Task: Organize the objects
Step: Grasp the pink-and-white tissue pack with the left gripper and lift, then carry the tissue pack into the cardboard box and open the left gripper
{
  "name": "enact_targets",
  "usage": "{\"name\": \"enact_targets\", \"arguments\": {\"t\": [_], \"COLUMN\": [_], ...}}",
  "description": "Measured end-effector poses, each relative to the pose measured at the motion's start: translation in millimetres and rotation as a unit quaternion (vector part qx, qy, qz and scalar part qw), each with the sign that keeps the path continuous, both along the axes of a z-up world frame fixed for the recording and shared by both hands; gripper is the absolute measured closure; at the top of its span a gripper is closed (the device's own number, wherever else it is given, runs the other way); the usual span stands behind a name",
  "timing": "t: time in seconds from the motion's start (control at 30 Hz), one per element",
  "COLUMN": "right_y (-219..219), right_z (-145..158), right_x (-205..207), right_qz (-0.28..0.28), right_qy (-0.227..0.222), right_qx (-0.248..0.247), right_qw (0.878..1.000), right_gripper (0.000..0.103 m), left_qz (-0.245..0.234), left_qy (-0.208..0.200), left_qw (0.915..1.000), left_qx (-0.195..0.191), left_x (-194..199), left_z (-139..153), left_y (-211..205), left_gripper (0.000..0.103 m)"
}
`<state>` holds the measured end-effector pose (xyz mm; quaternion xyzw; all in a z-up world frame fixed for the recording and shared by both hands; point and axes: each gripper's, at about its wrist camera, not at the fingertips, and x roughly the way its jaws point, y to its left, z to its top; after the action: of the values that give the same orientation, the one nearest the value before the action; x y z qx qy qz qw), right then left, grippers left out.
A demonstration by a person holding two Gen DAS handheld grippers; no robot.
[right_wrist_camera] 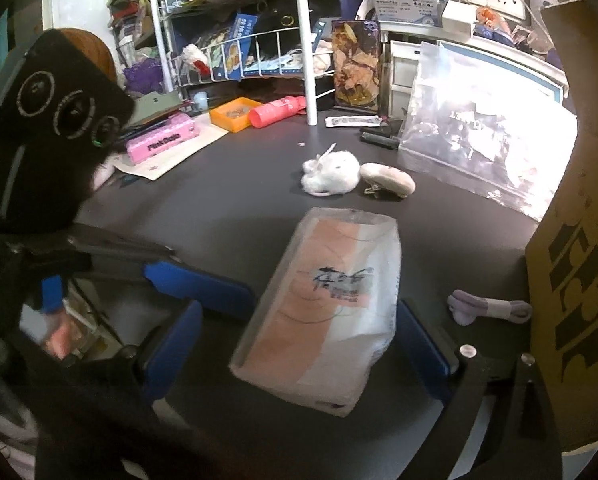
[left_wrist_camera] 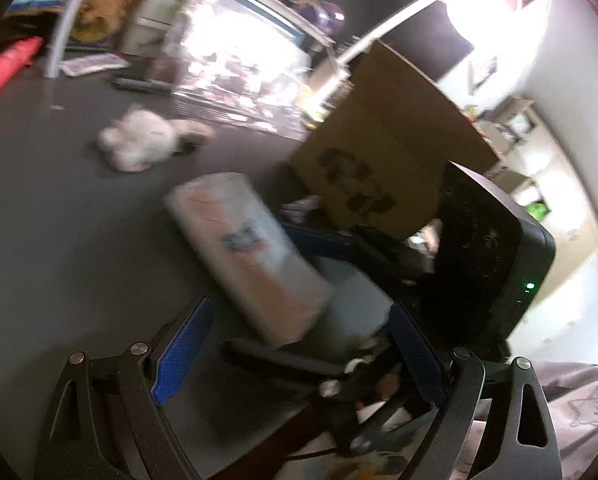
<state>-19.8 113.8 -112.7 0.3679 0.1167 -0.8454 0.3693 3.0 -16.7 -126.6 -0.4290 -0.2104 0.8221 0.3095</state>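
From the left wrist, blurred with motion, the left tongs (left_wrist_camera: 295, 356) stand spread and pinch nothing; the tissue pack (left_wrist_camera: 251, 256) lies on the dark bench (left_wrist_camera: 59, 208) just ahead at twelve o'clock, its near end between the blue pads. A cardboard box (left_wrist_camera: 383, 148) stands at two o'clock, a white plush toy (left_wrist_camera: 139, 142) at ten o'clock, and the other black handset crowds in at three o'clock. From the right wrist, the right tongs (right_wrist_camera: 299, 340) are also spread wide, with the tissue pack (right_wrist_camera: 327, 308) lying between the fingers, apparently untouched. It looks light and soft, its plastic wrap probably slippery and easily crushed, so a gentle squeeze across the narrow sides near the middle seems best. The cardboard box (right_wrist_camera: 571, 280) walls off three o'clock, a lilac band (right_wrist_camera: 487, 308) lies at its foot, and the left tongs (right_wrist_camera: 195, 284) press in from nine o'clock. Bare bench (right_wrist_camera: 239, 184) towards twelve o'clock gives the freest room, short of the white plush toy (right_wrist_camera: 333, 172).
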Motion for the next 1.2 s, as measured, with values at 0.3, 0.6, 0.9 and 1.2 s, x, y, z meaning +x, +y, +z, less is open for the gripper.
{"name": "enact_targets", "arguments": {"t": [0.3, 0.6, 0.9, 1.2], "right_y": [4, -8, -13, -6], "right_z": [-1, 10, 61, 120], "right_x": [1, 11, 23, 33], "right_qz": [-0.016, 0.023, 0.090, 0.132], "right_qy": [0.009, 0.018, 0.040, 0.090], "right_qx": [0.007, 0.015, -0.030, -0.056], "right_qw": [1.000, 0.999, 0.995, 0.986], "right_gripper": [0.037, 0.067, 0.067, 0.067], "left_qz": [0.040, 0.064, 0.087, 0.072], "left_qy": [0.003, 0.010, 0.063, 0.133], "left_qw": [0.9992, 0.9977, 0.9941, 0.9878], "left_qx": [-0.005, -0.017, -0.014, -0.037], "left_x": [1, -2, 9, 12], "left_z": [1, 6, 49, 116], "left_y": [-25, -27, -41, -18], "left_gripper": [0.014, 0.014, 0.018, 0.057]}}
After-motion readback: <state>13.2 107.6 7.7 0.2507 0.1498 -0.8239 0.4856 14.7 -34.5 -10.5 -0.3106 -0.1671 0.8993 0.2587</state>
